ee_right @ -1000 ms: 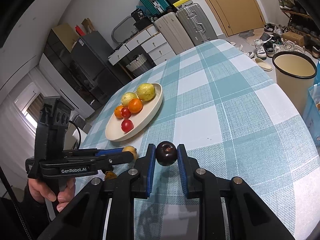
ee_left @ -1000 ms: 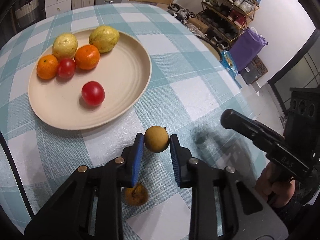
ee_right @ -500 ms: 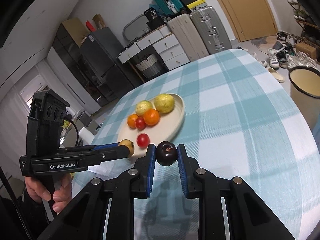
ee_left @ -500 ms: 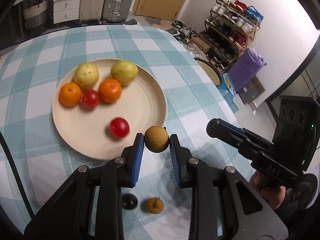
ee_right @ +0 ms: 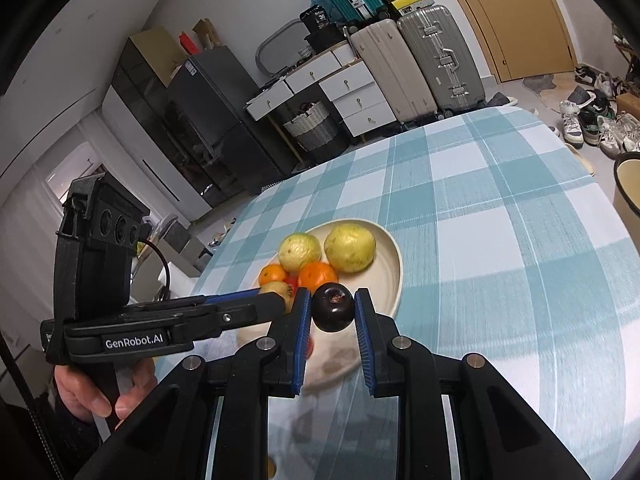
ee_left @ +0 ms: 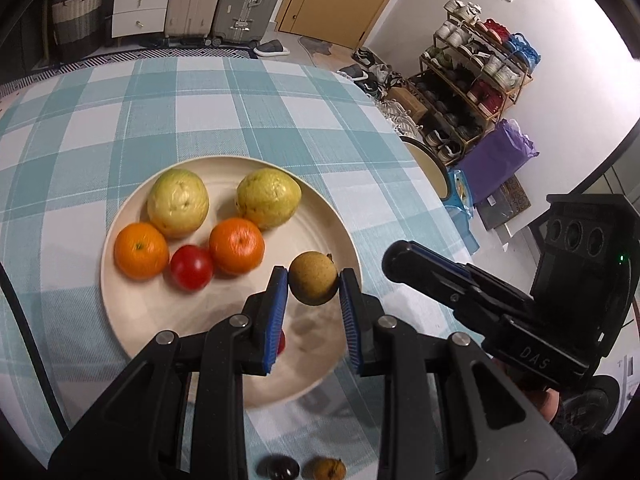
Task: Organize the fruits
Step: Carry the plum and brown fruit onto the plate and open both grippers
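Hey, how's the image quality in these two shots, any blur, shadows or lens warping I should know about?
Left wrist view: sharp on the brown fruit in the left gripper; soft shadow on the plate beneath it; tablecloth checks bow from fisheye warping, corners black. Right wrist view: plate and fruit behind the dark plum look smeared, the near tablecloth streaked; the right gripper stays crisp.

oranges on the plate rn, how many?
2. One orange sits at the left of the plate; the other orange sits near the middle, with a red tomato between them. The left gripper may hide more.
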`<state>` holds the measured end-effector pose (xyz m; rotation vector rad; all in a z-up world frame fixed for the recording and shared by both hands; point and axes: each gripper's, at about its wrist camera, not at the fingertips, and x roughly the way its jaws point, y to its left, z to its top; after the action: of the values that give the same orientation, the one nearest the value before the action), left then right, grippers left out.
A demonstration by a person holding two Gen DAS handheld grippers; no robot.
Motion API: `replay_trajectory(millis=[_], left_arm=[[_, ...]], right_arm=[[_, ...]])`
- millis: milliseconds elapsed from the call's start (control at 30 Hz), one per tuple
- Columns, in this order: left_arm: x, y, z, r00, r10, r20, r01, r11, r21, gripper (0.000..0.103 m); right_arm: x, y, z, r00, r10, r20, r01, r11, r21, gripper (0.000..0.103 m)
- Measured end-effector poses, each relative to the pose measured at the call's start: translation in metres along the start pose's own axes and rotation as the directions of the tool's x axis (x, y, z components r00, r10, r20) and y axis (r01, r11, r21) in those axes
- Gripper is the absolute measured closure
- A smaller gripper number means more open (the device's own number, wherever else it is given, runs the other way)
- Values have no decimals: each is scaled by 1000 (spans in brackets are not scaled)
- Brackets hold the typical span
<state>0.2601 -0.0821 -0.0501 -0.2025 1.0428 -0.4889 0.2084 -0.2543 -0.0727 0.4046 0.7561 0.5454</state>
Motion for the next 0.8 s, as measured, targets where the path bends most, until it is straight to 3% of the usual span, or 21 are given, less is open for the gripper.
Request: replay_trajectory(millis=[367,800], left_arm=[[35,5,16,999,5,-39,-5,1000,4,79],[49,11,19,998,13,-53,-13,1000,0,79]], right_arm=[[36,-25,22,1000,8,-30,-6,997,71,81],[62,-36,33,998,15,-58,-9,995,98,80]])
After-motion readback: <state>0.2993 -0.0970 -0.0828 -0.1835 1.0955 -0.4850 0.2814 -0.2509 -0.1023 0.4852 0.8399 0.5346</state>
